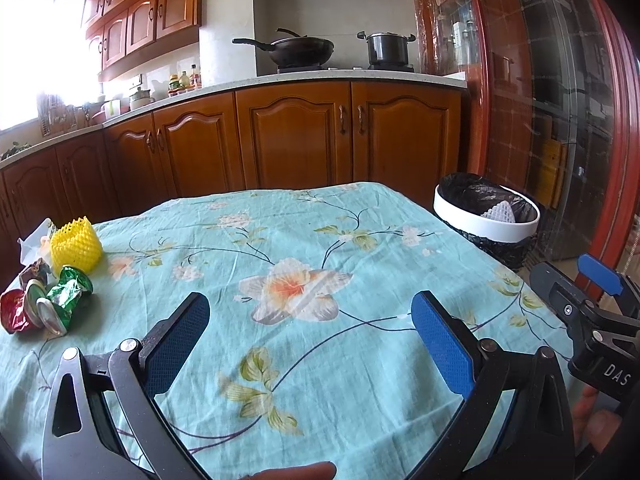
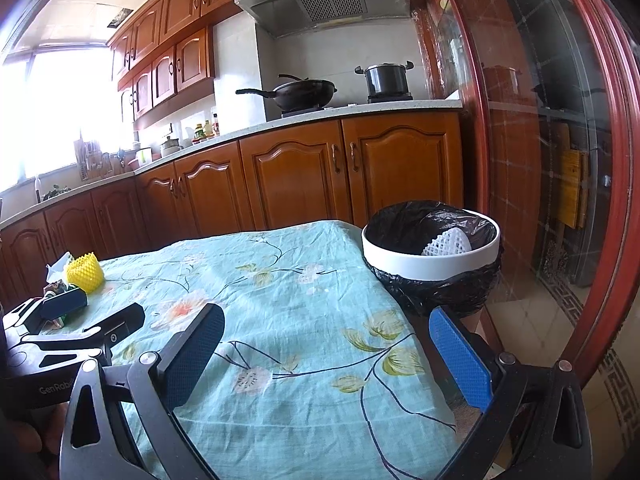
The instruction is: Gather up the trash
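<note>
Ahead of me a black wok [image 1: 301,49] and a lidded pot [image 1: 387,48] sit on the stove, under a steel range hood [image 2: 326,2]. Wooden cabinets [image 1: 296,136] run below the pale counter [image 1: 248,82], where some bottles [image 1: 184,80] stand near the bright window [image 1: 44,56].

Table [image 1: 360,208]: under my jaws, covered w/ teal floral cloth [image 1: 304,264], wrinkled.
Far left corner: yellow foam net [image 1: 76,249] upright, white crumpled paper [image 1: 34,242] just behind.
Left edge: green/red foil wrappers [image 1: 44,302] in a heap, near net.
</note>
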The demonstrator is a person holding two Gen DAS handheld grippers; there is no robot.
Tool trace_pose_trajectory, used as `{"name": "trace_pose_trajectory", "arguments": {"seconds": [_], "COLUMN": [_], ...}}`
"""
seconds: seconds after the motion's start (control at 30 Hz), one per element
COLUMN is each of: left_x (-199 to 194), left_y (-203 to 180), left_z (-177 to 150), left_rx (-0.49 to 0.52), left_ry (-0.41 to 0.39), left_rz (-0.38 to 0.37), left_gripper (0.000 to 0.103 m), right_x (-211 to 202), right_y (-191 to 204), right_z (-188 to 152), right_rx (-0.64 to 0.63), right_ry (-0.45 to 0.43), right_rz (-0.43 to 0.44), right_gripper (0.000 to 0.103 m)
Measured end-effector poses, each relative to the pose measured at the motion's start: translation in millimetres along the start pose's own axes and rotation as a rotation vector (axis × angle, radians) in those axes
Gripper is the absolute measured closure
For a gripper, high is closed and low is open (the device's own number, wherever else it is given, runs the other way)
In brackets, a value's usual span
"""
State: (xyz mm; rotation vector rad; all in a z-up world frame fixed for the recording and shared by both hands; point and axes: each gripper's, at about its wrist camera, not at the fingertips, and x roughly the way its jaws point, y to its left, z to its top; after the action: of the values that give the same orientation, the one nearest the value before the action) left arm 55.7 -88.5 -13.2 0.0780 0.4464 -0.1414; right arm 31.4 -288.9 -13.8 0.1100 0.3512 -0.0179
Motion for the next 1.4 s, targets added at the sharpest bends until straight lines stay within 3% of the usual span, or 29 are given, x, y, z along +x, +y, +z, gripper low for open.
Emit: {"name": "trace_pose_trajectory", "arguments": {"seconds": [1.4], "left_x": [5.1], "left_y": [-0.3], "left_z": [0.8], "left_rx": [0.016], "left_ry": [0.009], "left_rz": [-0.013], "left_gripper": [0.000], "right_x": [-0.6], "right_y": [0.3], "right_z": [1.5], "right_rx": [0.012], "right_ry": [0.003], "right_rz": [0.005], "right_gripper": [0.000]}}
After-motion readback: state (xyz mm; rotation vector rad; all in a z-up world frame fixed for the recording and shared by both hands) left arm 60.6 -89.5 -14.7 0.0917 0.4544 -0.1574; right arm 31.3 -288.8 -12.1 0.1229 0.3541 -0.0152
